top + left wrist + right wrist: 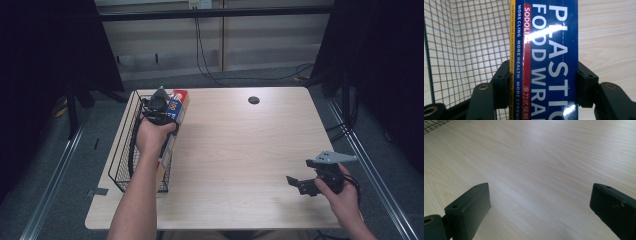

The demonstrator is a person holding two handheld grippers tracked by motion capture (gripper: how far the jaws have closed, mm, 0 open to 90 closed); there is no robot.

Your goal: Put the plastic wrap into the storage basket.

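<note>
blue food wrap box (549, 62), black wire basket (125, 145), pale woodgrain table (240, 150)

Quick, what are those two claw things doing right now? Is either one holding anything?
Left gripper: shut on the plastic food wrap box, beside the wire basket.
Right gripper: open, fingers wide apart, holding nothing, over the table.

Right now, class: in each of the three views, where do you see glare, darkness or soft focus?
High view: dark at both sides, table evenly lit. Left gripper view: white glare streaks across the plastic wrap box. Right gripper view: the near jaws look soft and a pale sheen lies on the wood.
</note>
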